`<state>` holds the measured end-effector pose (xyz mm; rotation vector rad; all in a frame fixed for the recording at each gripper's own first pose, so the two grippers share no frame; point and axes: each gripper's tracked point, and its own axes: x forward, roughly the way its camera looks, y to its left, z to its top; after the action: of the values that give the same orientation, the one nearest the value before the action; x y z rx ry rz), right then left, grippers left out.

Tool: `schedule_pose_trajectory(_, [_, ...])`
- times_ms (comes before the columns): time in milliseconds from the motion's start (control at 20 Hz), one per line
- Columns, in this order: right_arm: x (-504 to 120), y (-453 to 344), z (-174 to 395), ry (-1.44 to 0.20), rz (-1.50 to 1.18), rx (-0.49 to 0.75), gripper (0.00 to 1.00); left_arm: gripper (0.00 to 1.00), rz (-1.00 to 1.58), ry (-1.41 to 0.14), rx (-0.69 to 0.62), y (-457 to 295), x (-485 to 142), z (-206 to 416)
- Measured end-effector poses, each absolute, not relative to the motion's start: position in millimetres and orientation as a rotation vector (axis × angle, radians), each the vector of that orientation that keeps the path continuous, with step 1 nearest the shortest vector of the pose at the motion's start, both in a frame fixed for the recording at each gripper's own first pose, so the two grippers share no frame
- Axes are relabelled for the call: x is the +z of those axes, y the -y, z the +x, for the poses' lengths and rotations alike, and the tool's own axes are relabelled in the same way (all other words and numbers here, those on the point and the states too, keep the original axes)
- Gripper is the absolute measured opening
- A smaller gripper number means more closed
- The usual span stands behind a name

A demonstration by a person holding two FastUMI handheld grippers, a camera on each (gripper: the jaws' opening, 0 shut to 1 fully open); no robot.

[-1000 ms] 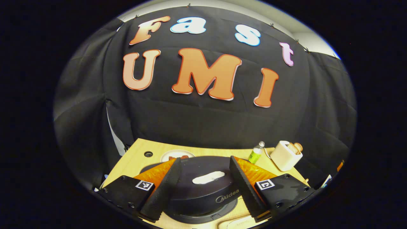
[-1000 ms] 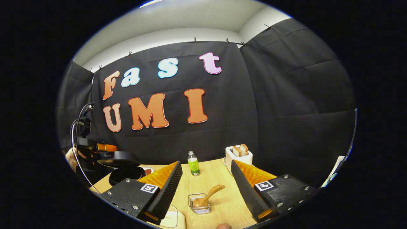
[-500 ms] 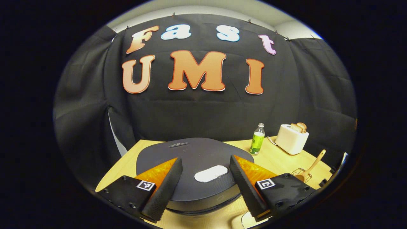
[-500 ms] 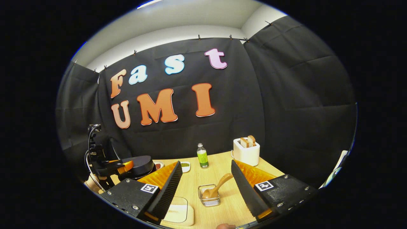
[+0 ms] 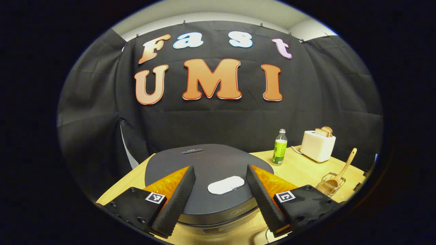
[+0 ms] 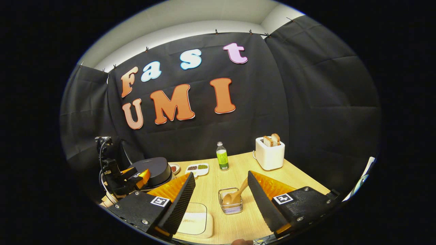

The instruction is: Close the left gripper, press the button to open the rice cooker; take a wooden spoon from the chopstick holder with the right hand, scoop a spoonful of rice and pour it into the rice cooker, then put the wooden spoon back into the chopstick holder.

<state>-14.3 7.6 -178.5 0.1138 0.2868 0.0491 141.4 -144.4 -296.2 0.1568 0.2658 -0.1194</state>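
The left claw [image 5: 219,183] gapes wide, empty, above the shut rice cooker [image 5: 207,170]; the right claw [image 6: 220,190] gapes empty too, before the wooden spoon [image 6: 235,196] leaning in the chopstick holder [image 6: 232,205] on the counter [image 6: 299,177].

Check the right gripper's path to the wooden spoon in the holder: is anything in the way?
Nothing visible blocks it. The right gripper is open, and the wooden spoon leans in the wire holder straight ahead between its fingers. The bottle and toaster stand farther back on the table.
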Motion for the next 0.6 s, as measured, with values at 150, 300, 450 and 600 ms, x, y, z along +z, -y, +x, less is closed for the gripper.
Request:
schedule_pose_trajectory(150, [-180,-10,-12,-0.284,0.097,0.047,0.95,0.99,0.149,-0.259,-0.128,146,-292,144])
schedule_pose_trajectory(300, [-174,-6,-8,-0.276,0.086,0.033,0.95,0.96,0.153,-0.338,-0.155,144,-289,143])
schedule_pose_trajectory(450, [-157,0,-2,-0.25,0.078,0.016,0.95,1.0,0.106,-0.388,-0.131,123,-264,138])
schedule_pose_trajectory(600, [-134,5,5,-0.212,0.063,0.006,0.95,1.0,0.085,-0.342,-0.105,91,-208,131])
